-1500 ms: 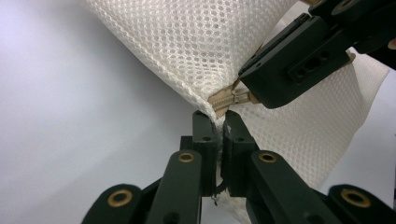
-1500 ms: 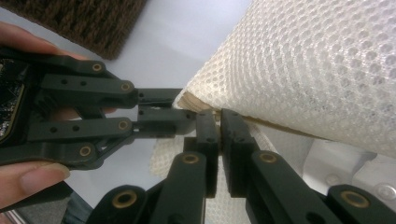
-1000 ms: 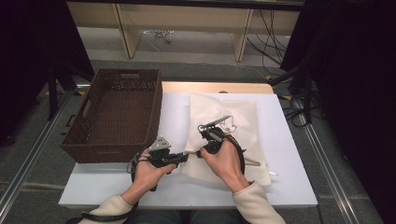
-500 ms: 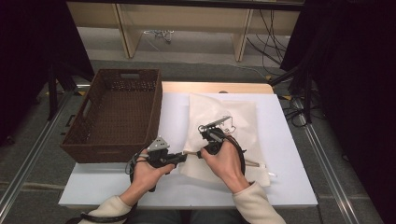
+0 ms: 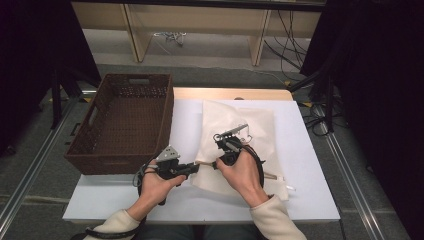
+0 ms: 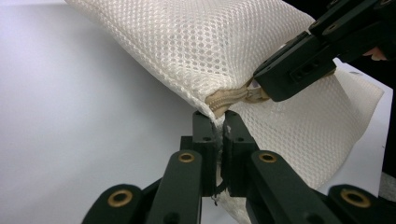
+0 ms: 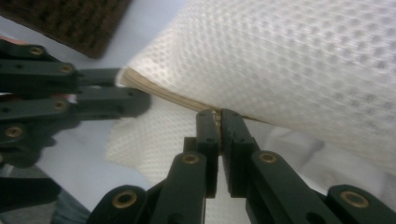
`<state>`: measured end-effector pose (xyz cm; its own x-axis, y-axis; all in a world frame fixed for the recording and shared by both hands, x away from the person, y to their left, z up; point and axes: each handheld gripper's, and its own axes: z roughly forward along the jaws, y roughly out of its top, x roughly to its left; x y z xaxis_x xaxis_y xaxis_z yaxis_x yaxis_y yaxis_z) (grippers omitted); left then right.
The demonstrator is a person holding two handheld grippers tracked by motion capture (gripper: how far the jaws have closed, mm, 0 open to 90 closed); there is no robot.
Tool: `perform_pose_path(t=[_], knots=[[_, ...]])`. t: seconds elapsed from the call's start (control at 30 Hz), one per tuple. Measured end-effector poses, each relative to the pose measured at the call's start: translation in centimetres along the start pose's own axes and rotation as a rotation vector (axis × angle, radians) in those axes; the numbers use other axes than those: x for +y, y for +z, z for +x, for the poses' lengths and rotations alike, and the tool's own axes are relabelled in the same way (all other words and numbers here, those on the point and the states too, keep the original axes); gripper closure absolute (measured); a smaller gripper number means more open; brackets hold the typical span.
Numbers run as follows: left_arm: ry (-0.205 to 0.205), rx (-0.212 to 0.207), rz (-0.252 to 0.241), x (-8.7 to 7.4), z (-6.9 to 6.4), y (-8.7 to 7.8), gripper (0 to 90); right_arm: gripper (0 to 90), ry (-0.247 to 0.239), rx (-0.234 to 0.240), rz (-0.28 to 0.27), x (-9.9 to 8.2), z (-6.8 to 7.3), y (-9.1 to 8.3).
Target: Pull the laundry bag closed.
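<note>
I hold a white mesh bag (image 5: 235, 140) that lies on the white table (image 5: 310, 165), just to the right of the brown basket (image 5: 125, 120). My left gripper (image 6: 219, 126) has its jaws pressed together on the corner of the bag, at the end of the beige zipper (image 6: 233, 96). My right gripper (image 7: 219, 116) pinches the zipper line a little further along, jaws also closed

Both arms stretched forward over the table's near edge. Left gripper (image 5: 192, 168) squeezed shut, pointing right. Right gripper (image 5: 216, 163) squeezed shut too, pointing left, tips close together.
</note>
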<state>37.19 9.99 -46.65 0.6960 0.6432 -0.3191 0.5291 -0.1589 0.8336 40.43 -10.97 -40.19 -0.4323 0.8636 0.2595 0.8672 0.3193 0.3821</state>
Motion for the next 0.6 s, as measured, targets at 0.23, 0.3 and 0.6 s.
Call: perform_pose_path(t=[0.23,0.3,0.6], knots=[[0.007,0.008,0.003,0.05,0.01,-0.12,85.4,87.6,0.005,0.0,0.005,-0.02,-0.09,-0.24],[0.01,0.003,0.008,0.08,0.19,-0.21,85.4,87.7,0.017,-0.014,0.001,-0.06,-0.09,-0.19],[0.012,0.008,0.01,0.08,0.24,-0.25,85.4,87.6,0.004,-0.006,-0.004,-0.09,-0.39,-0.22]])
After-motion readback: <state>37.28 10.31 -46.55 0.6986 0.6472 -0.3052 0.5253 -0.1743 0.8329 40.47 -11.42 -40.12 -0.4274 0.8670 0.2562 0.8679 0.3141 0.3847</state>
